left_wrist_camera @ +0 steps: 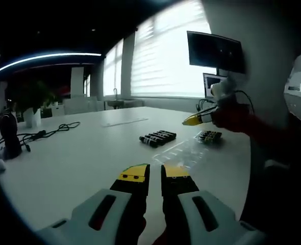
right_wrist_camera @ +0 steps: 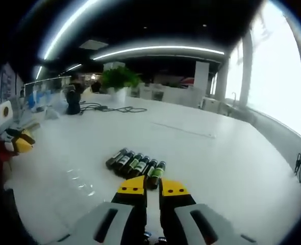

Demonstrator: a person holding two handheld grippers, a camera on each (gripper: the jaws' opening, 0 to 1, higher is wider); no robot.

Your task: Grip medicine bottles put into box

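Several dark medicine bottles [left_wrist_camera: 158,138] lie side by side in a row on the white table [left_wrist_camera: 79,163]. A clear plastic box [left_wrist_camera: 183,150] rests just in front of them, hard to make out. My left gripper [left_wrist_camera: 155,173] hangs low over the table short of the box, jaws together with nothing between. In the right gripper view the same bottles [right_wrist_camera: 135,164], with green and white labels, lie right ahead of my right gripper [right_wrist_camera: 153,188], also shut and empty. The right gripper [left_wrist_camera: 195,120] enters the left gripper view from the right, above the bottles. The left gripper [right_wrist_camera: 19,141] shows at the far left.
A small clear holder with dark items [left_wrist_camera: 209,136] sits right of the bottles. Black cables [left_wrist_camera: 53,130] and a dark stand [left_wrist_camera: 10,135] lie at the far left, near a potted plant [right_wrist_camera: 119,79]. A monitor [left_wrist_camera: 214,51] hangs by the bright window.
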